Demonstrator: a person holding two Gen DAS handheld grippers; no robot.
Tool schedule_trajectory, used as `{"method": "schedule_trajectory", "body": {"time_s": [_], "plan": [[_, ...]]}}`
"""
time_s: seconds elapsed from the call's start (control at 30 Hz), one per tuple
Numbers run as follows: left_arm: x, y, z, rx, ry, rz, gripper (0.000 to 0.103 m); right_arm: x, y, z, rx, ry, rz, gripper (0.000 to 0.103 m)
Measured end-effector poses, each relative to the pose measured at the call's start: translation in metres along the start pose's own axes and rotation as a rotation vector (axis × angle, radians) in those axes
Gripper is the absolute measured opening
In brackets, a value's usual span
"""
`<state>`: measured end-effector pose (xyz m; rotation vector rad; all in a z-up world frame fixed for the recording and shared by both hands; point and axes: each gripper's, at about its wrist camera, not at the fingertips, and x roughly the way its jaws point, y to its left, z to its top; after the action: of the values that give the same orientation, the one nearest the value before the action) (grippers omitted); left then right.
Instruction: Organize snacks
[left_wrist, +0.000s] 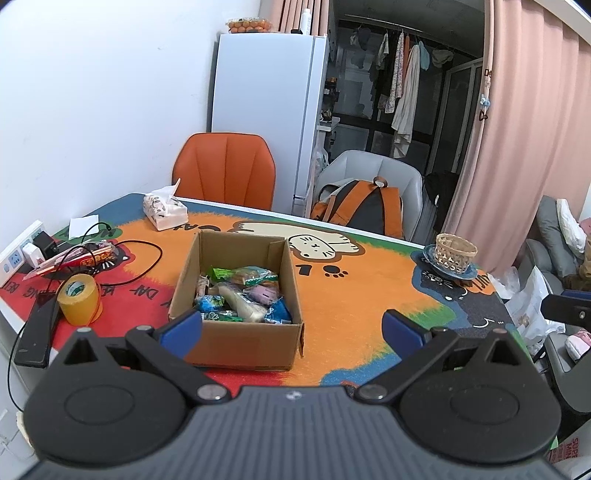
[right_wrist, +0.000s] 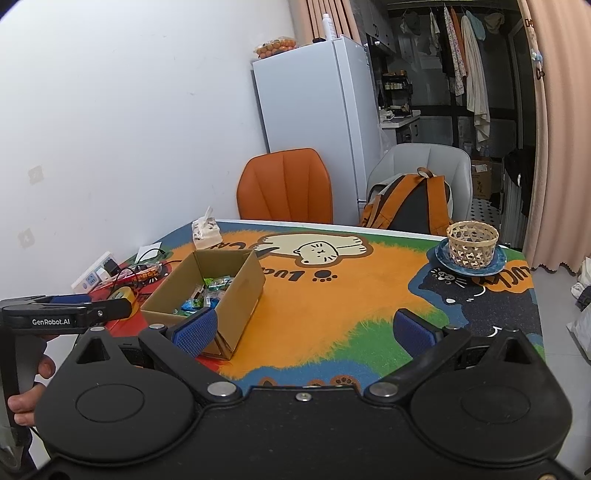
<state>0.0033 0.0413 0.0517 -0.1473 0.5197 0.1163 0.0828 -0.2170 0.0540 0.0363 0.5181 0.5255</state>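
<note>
An open cardboard box (left_wrist: 236, 338) stands on the colourful cat-print table mat (left_wrist: 347, 295). It holds several wrapped snacks (left_wrist: 243, 291) in green, blue, purple and white wrappers. The box also shows in the right wrist view (right_wrist: 242, 291), with snacks (right_wrist: 207, 295) inside. My left gripper (left_wrist: 291, 328) is open and empty, held just in front of the box's near wall. My right gripper (right_wrist: 304, 330) is open and empty, over the mat to the right of the box. A woven basket (left_wrist: 455, 253) sits on a blue plate (left_wrist: 430, 264) at the far right; it also shows in the right wrist view (right_wrist: 472, 243).
A yellow tape roll (left_wrist: 78, 298), a red snack packet (left_wrist: 79, 258), black cables and a power strip (left_wrist: 18, 254) lie left of the box. A tissue pack (left_wrist: 165, 211) stands at the back. An orange chair (left_wrist: 225, 170) and a grey chair with a backpack (left_wrist: 360, 210) stand behind the table.
</note>
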Motion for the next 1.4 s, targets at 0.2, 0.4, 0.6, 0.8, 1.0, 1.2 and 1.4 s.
{"method": "schedule_trajectory", "body": {"time_s": [0.2,0.4,0.6,0.8,1.0,1.2,1.4], "plan": [[0.0001,0.0001,-0.0004,0.001,0.000,-0.002,0.103,0.0002,0.0009,0.0003,-0.001,-0.002,-0.003,0.103],[-0.0003,0.0012,0.0000,-0.002,-0.001,0.000,0.103,0.0004,0.0026,0.0006,-0.005,0.000,-0.001,0.103],[-0.0004,0.0017,0.0006,-0.002,0.002,0.001,0.103,0.0003,0.0029,0.0004,-0.005,0.001,-0.001,0.103],[-0.0002,0.0033,0.0006,-0.004,0.002,0.003,0.103,0.0007,0.0035,0.0001,-0.005,0.003,-0.001,0.103],[-0.0002,0.0035,0.0006,-0.003,0.002,0.002,0.103,0.0010,0.0032,-0.0009,-0.004,0.004,-0.003,0.103],[0.0004,0.0042,0.0004,-0.004,0.003,0.001,0.103,0.0014,0.0027,-0.0010,-0.001,0.006,-0.001,0.103],[0.0008,0.0040,-0.0003,0.004,0.002,0.000,0.103,0.0017,0.0018,-0.0016,0.001,0.008,-0.002,0.103]]}}
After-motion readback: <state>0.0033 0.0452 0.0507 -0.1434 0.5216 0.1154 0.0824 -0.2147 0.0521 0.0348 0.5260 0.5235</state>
